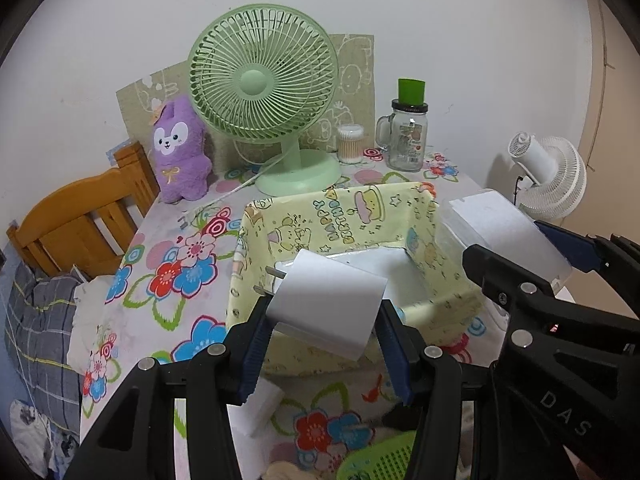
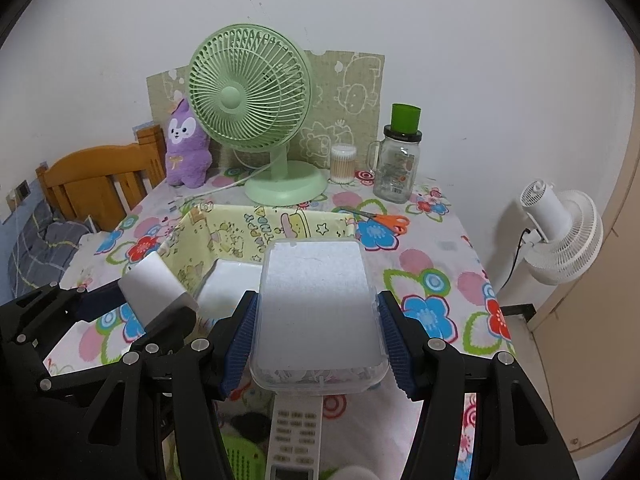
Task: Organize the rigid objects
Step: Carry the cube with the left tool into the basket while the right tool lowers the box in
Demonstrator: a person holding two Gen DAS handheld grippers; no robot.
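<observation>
Left tongs (image 1: 324, 316) clamped on white charger plug (image 1: 326, 300), held above yellow fabric bin (image 1: 440, 276). Right tongs (image 2: 316, 320) clamped on clear lidded box (image 2: 316, 300), beside left tongs. Risk judged: collision between tongs over bin, plug knocked loose.

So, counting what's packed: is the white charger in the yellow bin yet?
Not yet. The left tool holds the charger above the bin.

Fabric bin (image 2: 224, 236) mid-table, fan (image 2: 256, 120) behind it, scissors (image 2: 380, 221) right, remote (image 2: 294, 436) in front.
</observation>
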